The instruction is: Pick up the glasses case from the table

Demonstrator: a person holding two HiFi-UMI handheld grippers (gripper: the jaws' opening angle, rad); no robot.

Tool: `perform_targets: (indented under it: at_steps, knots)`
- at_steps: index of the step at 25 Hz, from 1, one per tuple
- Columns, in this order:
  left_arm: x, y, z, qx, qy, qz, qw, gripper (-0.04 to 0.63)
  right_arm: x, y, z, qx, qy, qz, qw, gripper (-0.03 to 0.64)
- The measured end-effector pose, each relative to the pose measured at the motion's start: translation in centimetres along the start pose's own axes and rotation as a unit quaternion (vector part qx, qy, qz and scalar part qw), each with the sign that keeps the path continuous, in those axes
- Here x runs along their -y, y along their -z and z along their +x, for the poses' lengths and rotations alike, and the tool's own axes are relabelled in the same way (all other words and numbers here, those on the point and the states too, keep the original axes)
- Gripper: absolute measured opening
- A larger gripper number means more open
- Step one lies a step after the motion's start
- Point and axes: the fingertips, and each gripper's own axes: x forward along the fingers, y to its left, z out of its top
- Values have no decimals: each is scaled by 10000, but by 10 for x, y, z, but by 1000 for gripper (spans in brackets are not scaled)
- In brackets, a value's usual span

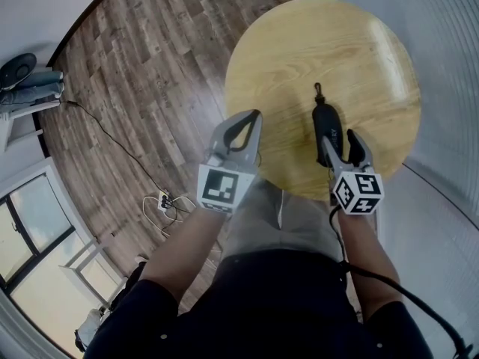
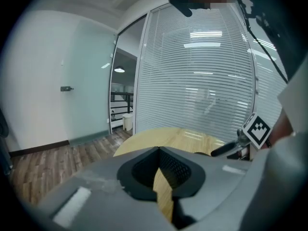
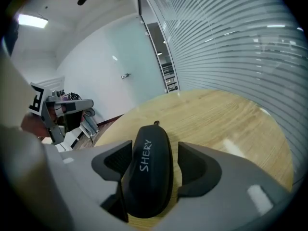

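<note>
Round wooden table (image 1: 359, 51) – glasses case (image 3: 147, 172) flat between spread jaws of right gripper (image 1: 340, 144), ungripped: pre-grasp or just released; left gripper (image 1: 251, 120) jaws pressed together.

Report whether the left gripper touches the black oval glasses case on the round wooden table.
Apart. The head view shows bare tabletop between the left gripper and the glasses case.

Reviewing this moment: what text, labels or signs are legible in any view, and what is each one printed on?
"SHERY": white letters along the top of the black glasses case, read in the right gripper view.
Marker cubes: black-and-white square patterns only, no words or numbers.
Nothing else in any view carries readable text.
</note>
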Motion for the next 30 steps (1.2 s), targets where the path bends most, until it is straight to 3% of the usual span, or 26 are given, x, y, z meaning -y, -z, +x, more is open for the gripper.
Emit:
perform_targets:
  at_steps: [3, 8, 12, 20, 27, 30]
  knots:
    - [-4, -5, 3, 101, -74, -122, 9998, 6, -4, -2, 8, -92, -174, 34, 9998, 322]
    - [-11, 14, 9, -173, -106, -76, 9998, 6, -19, 4, 24, -251, -499, -9, 9984, 330]
    - [-3, 7, 0, 19, -154, -181, 9997, 6, -28, 14, 23, -427, -521, -44, 9977, 331]
    - [-1, -2, -14, 34, -236, -146, 9996, 6, -47, 25, 26, -883, -788, -201, 9928, 328]
    - [-15, -10, -14, 100, -373, -61, 9992, 6, -54, -3, 23, -524, -947, -256, 9938, 307]
    - [-11, -32, -19, 210, -346, 66, 9992, 6, -57, -27, 4, -352, -948, -265, 9945, 307]
